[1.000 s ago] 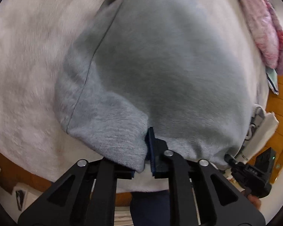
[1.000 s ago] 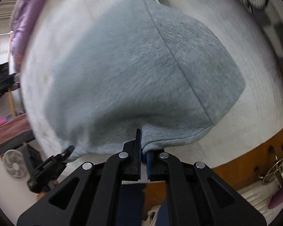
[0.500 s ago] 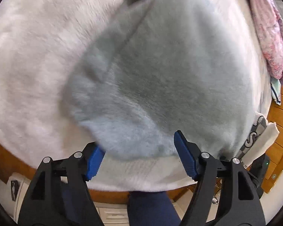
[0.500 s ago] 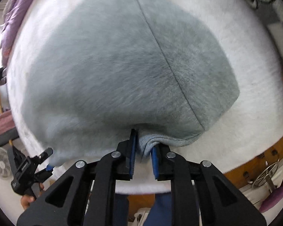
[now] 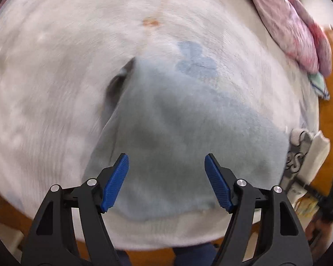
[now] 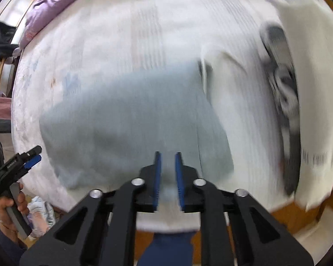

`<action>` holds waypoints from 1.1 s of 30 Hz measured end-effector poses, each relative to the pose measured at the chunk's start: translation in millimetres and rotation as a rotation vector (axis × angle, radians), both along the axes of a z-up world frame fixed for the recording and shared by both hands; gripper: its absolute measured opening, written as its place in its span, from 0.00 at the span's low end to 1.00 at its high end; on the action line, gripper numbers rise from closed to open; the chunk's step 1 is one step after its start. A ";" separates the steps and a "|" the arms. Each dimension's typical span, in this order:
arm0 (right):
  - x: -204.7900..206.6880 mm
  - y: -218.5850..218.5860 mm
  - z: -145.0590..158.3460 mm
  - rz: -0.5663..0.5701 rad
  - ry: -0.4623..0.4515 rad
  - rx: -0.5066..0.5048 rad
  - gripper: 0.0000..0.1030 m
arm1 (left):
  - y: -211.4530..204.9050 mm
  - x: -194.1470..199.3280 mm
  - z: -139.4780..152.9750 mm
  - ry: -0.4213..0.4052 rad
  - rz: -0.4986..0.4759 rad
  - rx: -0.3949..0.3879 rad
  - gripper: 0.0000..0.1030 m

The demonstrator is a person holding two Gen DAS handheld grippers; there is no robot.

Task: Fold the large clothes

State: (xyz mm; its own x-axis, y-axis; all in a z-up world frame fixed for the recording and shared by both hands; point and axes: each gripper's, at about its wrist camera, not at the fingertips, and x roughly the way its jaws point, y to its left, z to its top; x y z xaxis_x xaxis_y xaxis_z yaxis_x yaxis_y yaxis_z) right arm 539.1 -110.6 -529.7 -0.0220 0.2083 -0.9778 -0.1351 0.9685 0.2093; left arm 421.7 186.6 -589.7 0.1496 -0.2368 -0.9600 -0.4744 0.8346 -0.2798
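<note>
A light grey folded sweatshirt [image 5: 188,133] lies flat on the white bed cover [image 5: 55,77]; the right wrist view shows the sweatshirt [image 6: 122,115] too. My left gripper [image 5: 166,181] hovers above its near edge, open wide, with nothing between the blue pads. My right gripper [image 6: 167,177] hangs over the near right part of the sweatshirt, its jaws closing to a narrow slit that holds no cloth. The left gripper [image 6: 32,157] also shows at the left edge of the right wrist view, held by a hand [image 6: 8,206]. Both views are motion-blurred.
A pink quilt [image 5: 288,26] lies at the bed's far right, and a purple quilt [image 6: 55,0] shows at the far left. A grey-and-white patterned garment [image 6: 282,88] and a white cloth [image 6: 317,88] lie right of the sweatshirt. The wooden bed frame [image 6: 284,217] borders the near edge.
Both grippers let go of the sweatshirt's near hem and rose away from it. The left jaws opened wide; the right opened briefly and narrowed again. The sweatshirt now lies on the bed.
</note>
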 end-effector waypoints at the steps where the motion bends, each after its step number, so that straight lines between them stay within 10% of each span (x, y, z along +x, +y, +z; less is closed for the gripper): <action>1: 9.1 8.0 -8.0 0.004 -0.003 -0.008 0.03 | 0.3 10.5 -8.6 0.012 -0.011 0.023 0.70; 11: 65.0 6.8 -110.3 0.009 0.110 -0.050 0.00 | 31.3 44.1 -78.4 0.134 -0.004 -0.068 0.77; 17: 60.2 21.6 -71.9 -0.013 0.078 -0.108 0.04 | 46.9 30.8 -60.6 0.081 0.043 -0.128 0.76; 24: 29.6 144.8 -12.1 0.161 0.036 0.106 0.05 | 94.0 -20.4 -31.9 -0.013 0.224 -0.196 0.77; 33: 36.0 181.3 -105.4 0.136 0.133 -0.101 0.00 | 100.1 -95.0 -70.3 0.104 0.341 -0.317 0.78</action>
